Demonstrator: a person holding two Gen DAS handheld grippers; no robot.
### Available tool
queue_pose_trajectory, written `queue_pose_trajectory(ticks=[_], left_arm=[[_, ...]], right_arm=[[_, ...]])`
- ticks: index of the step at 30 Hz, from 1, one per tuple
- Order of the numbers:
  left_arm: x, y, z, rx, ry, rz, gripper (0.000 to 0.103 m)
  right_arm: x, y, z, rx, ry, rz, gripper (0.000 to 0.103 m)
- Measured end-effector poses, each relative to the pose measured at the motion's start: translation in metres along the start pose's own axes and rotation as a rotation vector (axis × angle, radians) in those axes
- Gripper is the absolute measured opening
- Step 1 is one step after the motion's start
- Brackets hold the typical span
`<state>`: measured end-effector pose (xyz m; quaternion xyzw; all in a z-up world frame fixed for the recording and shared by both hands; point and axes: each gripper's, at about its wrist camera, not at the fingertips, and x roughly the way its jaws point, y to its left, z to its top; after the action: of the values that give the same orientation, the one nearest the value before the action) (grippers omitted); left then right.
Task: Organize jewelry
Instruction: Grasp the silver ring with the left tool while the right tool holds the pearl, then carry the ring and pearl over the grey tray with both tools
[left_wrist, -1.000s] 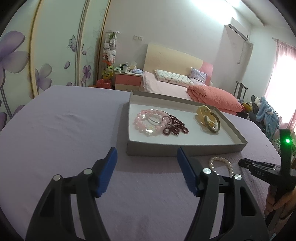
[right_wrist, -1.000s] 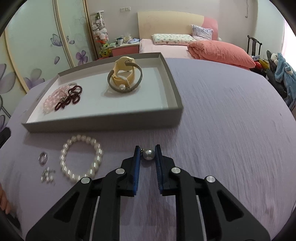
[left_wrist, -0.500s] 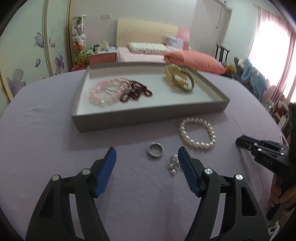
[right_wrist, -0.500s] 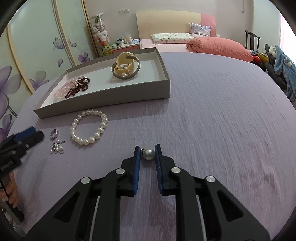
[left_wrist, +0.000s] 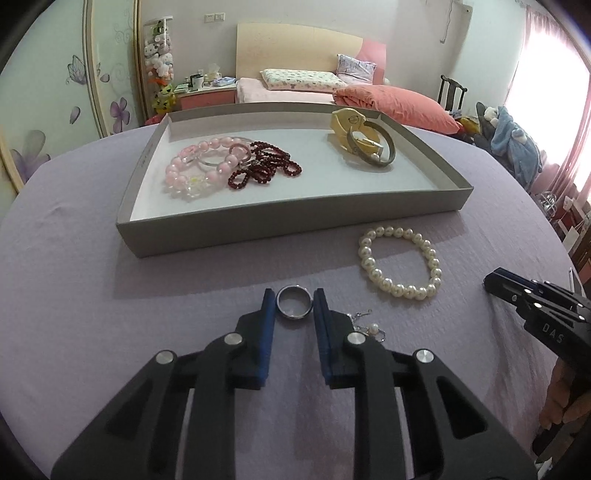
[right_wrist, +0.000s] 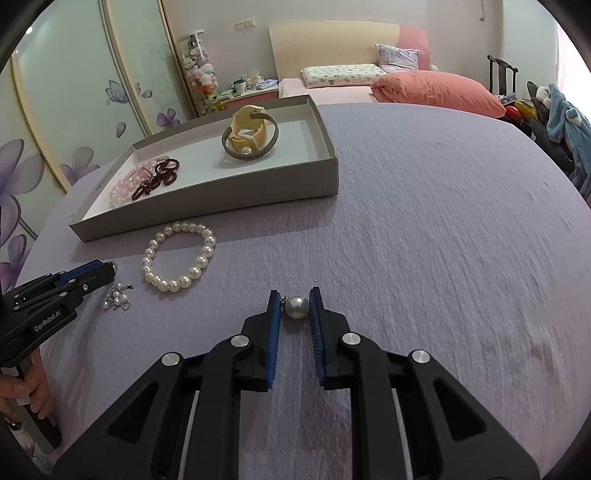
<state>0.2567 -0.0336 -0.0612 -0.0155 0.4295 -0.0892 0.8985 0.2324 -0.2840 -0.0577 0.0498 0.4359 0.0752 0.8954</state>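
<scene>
A silver ring (left_wrist: 294, 314) lies on the lilac cloth, and my left gripper (left_wrist: 294, 295) is closing on it, its blue pads touching both sides. My right gripper (right_wrist: 294, 295) is shut on a grey pearl pendant (right_wrist: 296, 306), held just over the cloth. Between the two grippers lie a white pearl bracelet (left_wrist: 369, 264) and a small pearl cluster (left_wrist: 370, 327), partly hidden by my left finger. The grey tray (left_wrist: 295, 221) behind them holds a pink bead bracelet (left_wrist: 177, 173), a dark red bead string (left_wrist: 258, 170) and a yellow clip in a grey bangle (left_wrist: 388, 157).
The round table's edge curves close on the right, with a dark chair (left_wrist: 452, 90) and a blue plush heap (left_wrist: 515, 144) beyond. A bed with a coral quilt (right_wrist: 436, 90) stands behind the table. Floral wardrobe doors (right_wrist: 74, 110) line the left.
My left gripper swung down and right from the tray front to the ring, then its jaws narrowed onto it. My right gripper drew back from the tray with the pearl pendant.
</scene>
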Motion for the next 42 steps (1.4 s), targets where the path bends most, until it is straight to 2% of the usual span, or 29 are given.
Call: queue_pose_trajectory(ticks=[15, 30, 32, 36, 42], left_arm=[[-0.052, 0.064, -0.028, -0.174, -0.069, 0.021, 0.021], [-0.056, 0.060, -0.038, -0.180, -0.065, -0.008, 0.021], [-0.057, 0.059, -0.038, -0.177, -0.069, -0.011, 0.021], [-0.067, 0.054, -0.036, -0.158, -0.114, -0.008, 0.021], [-0.093, 0.040, -0.021, -0.095, -0.281, 0.023, 0.021]], right_arm=[[-0.005, 0.022, -0.008, -0.028, 0.006, 0.050, 0.017], [-0.008, 0.032, -0.011, -0.042, 0.005, 0.052, 0.017], [-0.012, 0.033, -0.009, -0.045, -0.016, 0.052, 0.017], [-0.032, 0.037, 0.003, -0.061, -0.116, 0.056, 0.017], [-0.056, 0.048, 0.026, -0.090, -0.277, 0.071, 0.017]])
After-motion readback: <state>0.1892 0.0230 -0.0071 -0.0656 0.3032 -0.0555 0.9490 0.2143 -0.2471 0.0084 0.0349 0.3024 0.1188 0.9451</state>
